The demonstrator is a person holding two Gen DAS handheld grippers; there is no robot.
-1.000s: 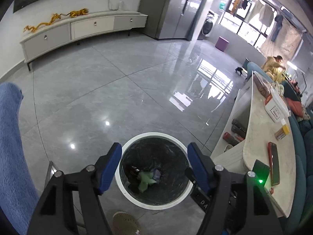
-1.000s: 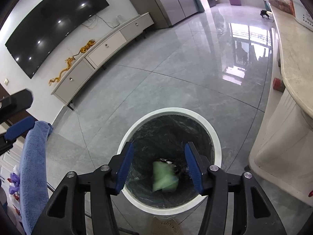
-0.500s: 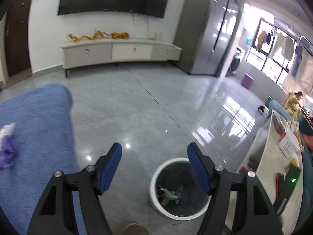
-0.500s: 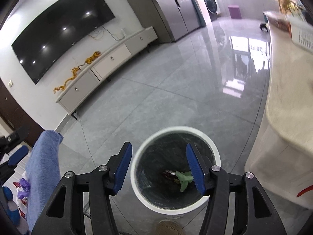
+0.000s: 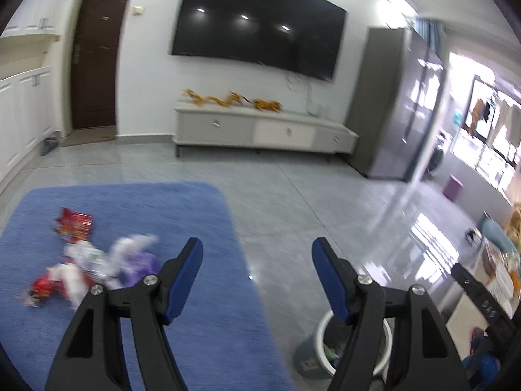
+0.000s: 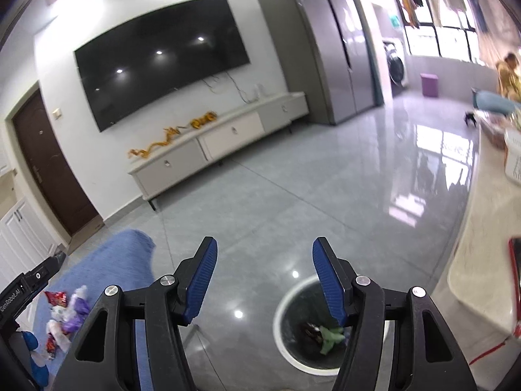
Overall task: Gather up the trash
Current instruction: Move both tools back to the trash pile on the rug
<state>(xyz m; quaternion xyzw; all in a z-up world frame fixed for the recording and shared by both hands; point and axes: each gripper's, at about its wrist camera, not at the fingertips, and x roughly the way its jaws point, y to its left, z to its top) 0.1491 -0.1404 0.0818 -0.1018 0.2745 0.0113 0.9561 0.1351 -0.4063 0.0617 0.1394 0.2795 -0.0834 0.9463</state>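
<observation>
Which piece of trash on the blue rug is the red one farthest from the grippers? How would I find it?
Find the blue rug before the TV cabinet. A wrapper pile lies there. The red wrapper sits alone at its far edge, flat with bright print.

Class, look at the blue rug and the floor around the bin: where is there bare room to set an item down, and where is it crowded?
Free: the rug's far and right parts, beyond the wrappers, and the grey floor between the rug, the bin and the TV cabinet. Crowded: the rug's left side, where the wrappers are heaped, and inside the bin.
</observation>
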